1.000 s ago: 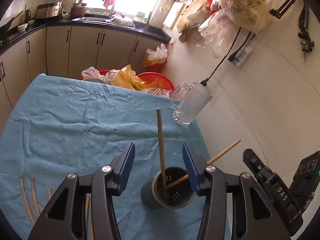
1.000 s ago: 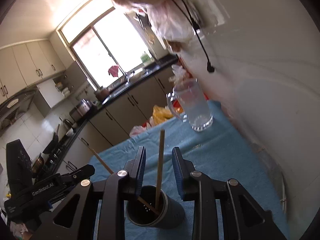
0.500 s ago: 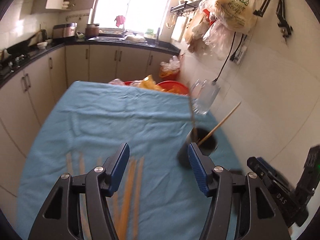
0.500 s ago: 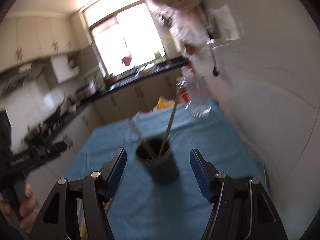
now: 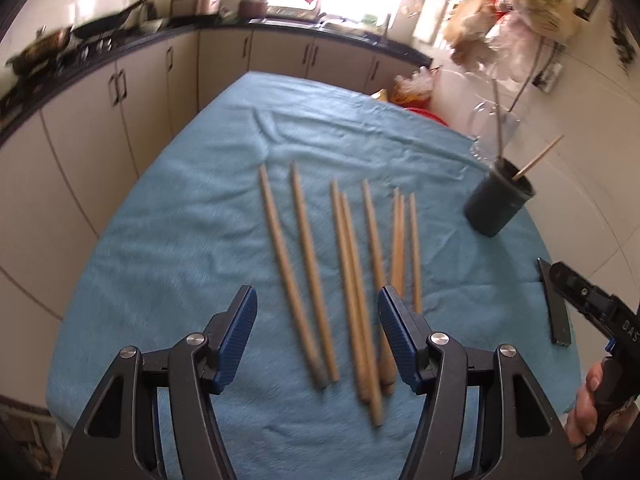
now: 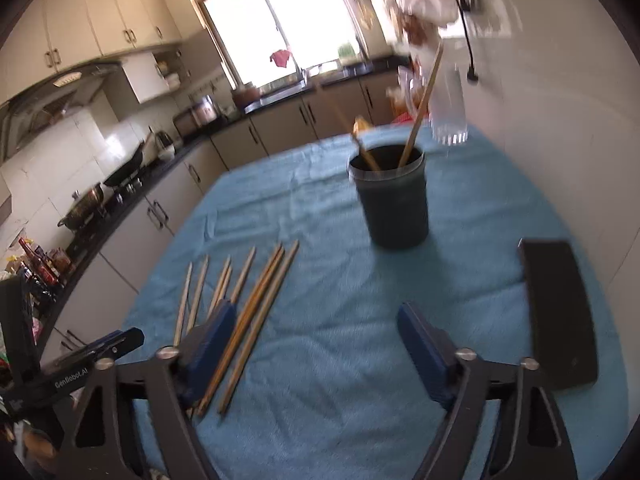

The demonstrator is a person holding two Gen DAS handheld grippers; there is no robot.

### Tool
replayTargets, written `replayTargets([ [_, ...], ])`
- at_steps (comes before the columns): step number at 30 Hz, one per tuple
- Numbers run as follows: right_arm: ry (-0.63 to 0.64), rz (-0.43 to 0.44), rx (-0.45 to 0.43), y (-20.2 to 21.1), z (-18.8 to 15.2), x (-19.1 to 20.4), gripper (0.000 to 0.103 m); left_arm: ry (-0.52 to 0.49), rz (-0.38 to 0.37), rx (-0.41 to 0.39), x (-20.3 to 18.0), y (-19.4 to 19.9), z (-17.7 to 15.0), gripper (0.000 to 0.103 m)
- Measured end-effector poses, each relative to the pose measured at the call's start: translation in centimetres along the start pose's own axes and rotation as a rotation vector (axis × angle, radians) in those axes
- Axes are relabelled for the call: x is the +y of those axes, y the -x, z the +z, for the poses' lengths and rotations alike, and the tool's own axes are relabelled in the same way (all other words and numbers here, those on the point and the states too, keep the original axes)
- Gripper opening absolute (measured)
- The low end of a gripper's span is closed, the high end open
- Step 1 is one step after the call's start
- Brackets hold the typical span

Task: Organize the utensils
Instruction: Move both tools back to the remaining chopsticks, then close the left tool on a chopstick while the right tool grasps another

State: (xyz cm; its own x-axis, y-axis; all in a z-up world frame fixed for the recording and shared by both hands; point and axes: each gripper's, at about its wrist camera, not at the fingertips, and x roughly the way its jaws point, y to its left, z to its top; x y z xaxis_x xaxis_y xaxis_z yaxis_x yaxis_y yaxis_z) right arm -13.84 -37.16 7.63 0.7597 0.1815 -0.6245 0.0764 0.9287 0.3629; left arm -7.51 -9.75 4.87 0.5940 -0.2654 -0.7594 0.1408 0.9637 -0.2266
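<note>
Chopsticks [image 5: 348, 280], eight of them, lie side by side on the blue cloth [image 5: 180, 240] in the left wrist view, running from about 12 o'clock toward 6 o'clock. The left gripper [image 5: 318, 320] hangs above their near ends with its jaws wide apart and holding nothing; four or five sticks appear in the gap between the blue pads, touching neither. The dark holder [image 5: 498, 208] stands at 2 o'clock, with two sticks leaning inside it. A black phone [image 5: 558, 308] lies at 3 o'clock.

In the right wrist view the right gripper [image 6: 316, 336] has its jaws opening, wide and empty. The chopsticks [image 6: 256, 300] lie at 9 o'clock; some pass under the left pad, three appear just inside it. The holder [image 6: 394, 204] stands at 12 o'clock, the phone [image 6: 560, 312] at 3 o'clock.
</note>
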Motion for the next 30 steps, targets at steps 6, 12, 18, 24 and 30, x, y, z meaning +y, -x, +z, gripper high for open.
replayTargets([
  [6, 0.020, 0.033, 0.140, -2.6, -0.6, 0.8, 0.046, 0.068, -0.031, 0.085, 1.8, -2.3, 0.4, 0.061],
  [12, 0.064, 0.030, 0.156, -3.5, -0.8, 1.7, 0.046, 0.131, -0.039, 0.154, 3.3, -5.0, 2.8, 0.046],
  [18, 0.067, 0.041, 0.173, -3.9, -1.1, 1.9, 0.046, 0.141, 0.017, 0.180, 3.3, -8.0, 5.7, 0.035],
  [24, 0.047, 0.048, 0.186, -4.2, -0.4, 1.4, 0.044, 0.127, 0.112, 0.210, 3.3, -11.3, 7.4, 0.013],
  [30, 0.075, 0.105, 0.227, -6.0, 1.8, 3.9, 0.037, 0.101, 0.136, 0.194, 3.4, -11.1, 7.3, 0.008],
])
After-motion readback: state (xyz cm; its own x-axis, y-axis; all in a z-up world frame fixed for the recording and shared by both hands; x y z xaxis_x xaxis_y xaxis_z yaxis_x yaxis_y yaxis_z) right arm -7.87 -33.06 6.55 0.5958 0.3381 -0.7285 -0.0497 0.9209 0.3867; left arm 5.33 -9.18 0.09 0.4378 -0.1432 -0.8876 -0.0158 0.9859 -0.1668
